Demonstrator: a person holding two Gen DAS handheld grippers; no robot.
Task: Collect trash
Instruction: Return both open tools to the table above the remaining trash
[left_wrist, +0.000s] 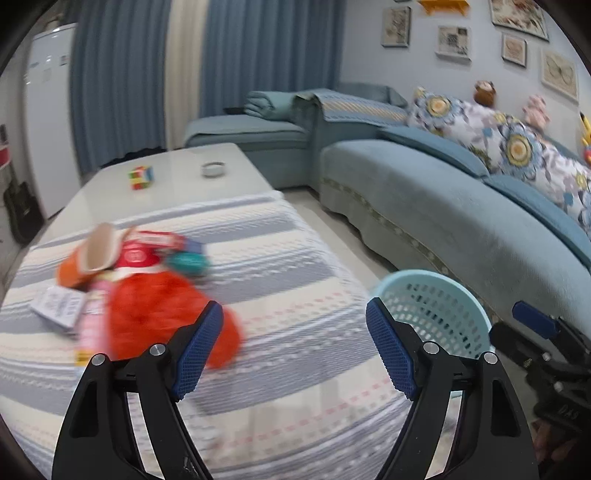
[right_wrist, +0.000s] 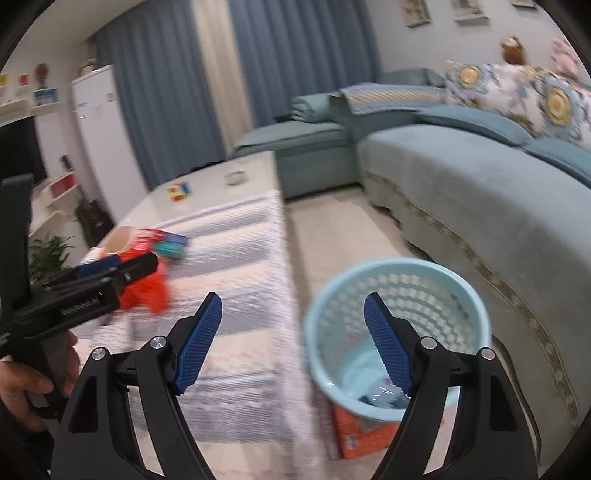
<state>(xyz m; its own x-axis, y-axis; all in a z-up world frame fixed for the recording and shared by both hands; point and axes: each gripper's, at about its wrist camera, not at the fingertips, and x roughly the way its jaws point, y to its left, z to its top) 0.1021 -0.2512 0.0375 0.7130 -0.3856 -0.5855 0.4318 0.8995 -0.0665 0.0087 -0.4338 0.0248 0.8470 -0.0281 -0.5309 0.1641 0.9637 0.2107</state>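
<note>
Trash heaped on striped cloth, bin on floor beside table

A blurred pile (left_wrist: 125, 280) of red wrapper, orange cup, pink packet and small boxes lies on the cloth; the pale blue mesh bin (right_wrist: 395, 332) stands upright, with scraps at its bottom.

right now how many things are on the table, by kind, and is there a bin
Some of the pile is blurred, so this covers what can be told apart.
puzzle cube: 1
ashtray: 1
paper cup: 1
red bag: 1
red packet: 1
teal packet: 1
white box: 1
bin, on the floor: 1
total: 8
</note>
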